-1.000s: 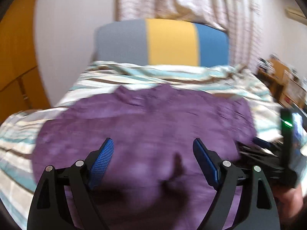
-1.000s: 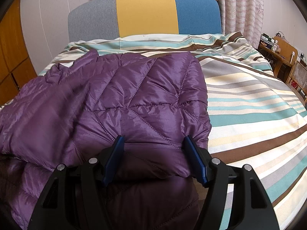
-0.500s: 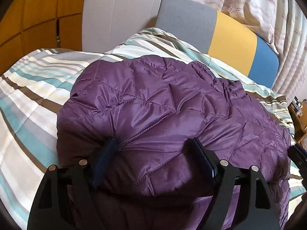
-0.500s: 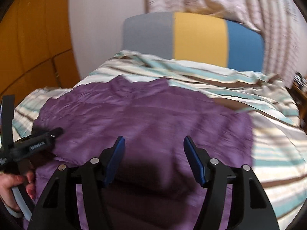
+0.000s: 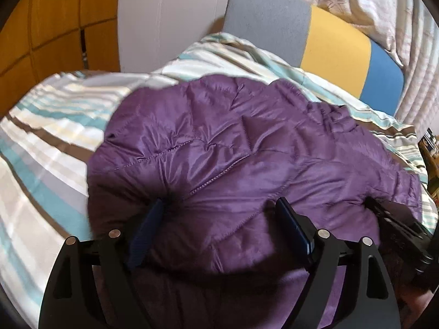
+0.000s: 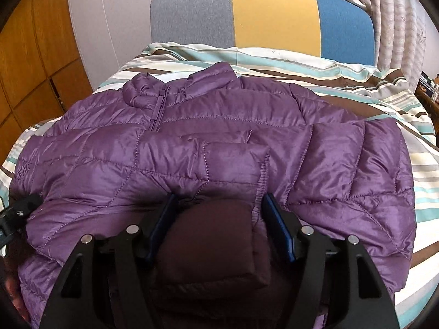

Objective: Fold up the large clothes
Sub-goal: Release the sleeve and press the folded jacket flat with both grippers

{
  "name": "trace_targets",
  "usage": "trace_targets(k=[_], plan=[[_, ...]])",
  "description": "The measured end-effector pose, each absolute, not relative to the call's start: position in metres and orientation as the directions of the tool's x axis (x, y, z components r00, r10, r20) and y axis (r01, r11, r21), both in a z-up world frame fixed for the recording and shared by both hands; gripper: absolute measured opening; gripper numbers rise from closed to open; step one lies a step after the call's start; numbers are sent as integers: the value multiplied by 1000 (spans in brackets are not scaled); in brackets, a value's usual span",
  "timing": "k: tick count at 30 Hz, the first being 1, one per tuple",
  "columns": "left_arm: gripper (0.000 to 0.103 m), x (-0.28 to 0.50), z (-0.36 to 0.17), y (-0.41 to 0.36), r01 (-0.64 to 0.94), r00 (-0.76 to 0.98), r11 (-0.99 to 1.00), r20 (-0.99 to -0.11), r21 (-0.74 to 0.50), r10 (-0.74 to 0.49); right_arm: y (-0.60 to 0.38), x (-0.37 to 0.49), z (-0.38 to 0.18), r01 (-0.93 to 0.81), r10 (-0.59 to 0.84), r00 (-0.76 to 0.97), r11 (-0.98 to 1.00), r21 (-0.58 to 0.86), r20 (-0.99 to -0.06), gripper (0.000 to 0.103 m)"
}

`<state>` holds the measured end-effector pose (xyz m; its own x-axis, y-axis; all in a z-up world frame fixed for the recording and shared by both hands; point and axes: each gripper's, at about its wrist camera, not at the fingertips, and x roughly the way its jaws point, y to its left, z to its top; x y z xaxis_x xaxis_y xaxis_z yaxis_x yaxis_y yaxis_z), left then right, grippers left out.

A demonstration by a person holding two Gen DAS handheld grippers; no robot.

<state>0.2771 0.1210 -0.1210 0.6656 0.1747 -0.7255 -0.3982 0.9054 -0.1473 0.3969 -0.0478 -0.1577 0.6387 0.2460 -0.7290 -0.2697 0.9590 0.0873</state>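
**A:** Start at the left gripper (image 5: 219,204). What has it got?

**B:** Its jaws stand wide, with a thick roll of the jacket (image 5: 247,142) bulging up between them. The cloth puckers where the left jaw digs in, so I read it as a grip on the near edge. The jaws have just eased a little wider, and the roll is still between them.

**A:** And the right gripper (image 6: 218,197)?

**B:** It is set narrower, around a dark padded fold at the same near edge. Both jaws look to be touching that fold. They too have just been opening slightly, with the fold still in between.

**A:** Which way does the jacket run from there?

**B:** Straight away from both tools. The hem is at the jaws and the collar (image 6: 211,76) is at the far end, pointing at the headboard (image 6: 274,13). So its long axis runs up the bed (image 6: 356,87), foot to head. The zip (image 6: 157,109) faces up, and a cuff (image 6: 262,175) lies folded over the front, just beyond the right gripper.

**A:** How do the two hands sit across it?

**B:** They are side by side along the hem. The left is near the jacket's left edge and the right is about mid-width, just right of the zip. Neither is nearer the collar.

**A:** So the next move?

**B:** I would judge it to be carrying the hem forward toward the collar. Both hands would have to travel evenly, or the fold will skew.
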Motion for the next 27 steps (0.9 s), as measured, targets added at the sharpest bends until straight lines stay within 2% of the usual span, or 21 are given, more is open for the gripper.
trace_targets(k=[4,5,8,9,12,14,27], plan=[[80,290,-100,123,-369,683,927,-695,-64,224,-48,392,-156,-268,235,649,961,72,-724,66],[70,298,-99,131,-384,673,922,-699,-50,242,-53,388,-157,-268,237,649,961,74,-723,66],[53,320,-112,156,-423,613,906,-747,-34,258,-54,387,-157,-267,237,651,961,75,-722,67],[51,323,-115,162,-431,604,901,-755,-41,255,-54,387,-157,-267,237,651,961,74,-721,67],[50,328,-127,174,-437,606,899,-750,-36,265,-56,385,-156,-268,236,653,961,72,-720,69],[50,330,-139,172,-419,609,908,-738,13,291,-56,382,-155,-268,234,655,961,69,-718,71],[51,331,-144,170,-426,615,905,-729,14,301,-53,383,-157,-266,221,658,963,53,-720,72]])
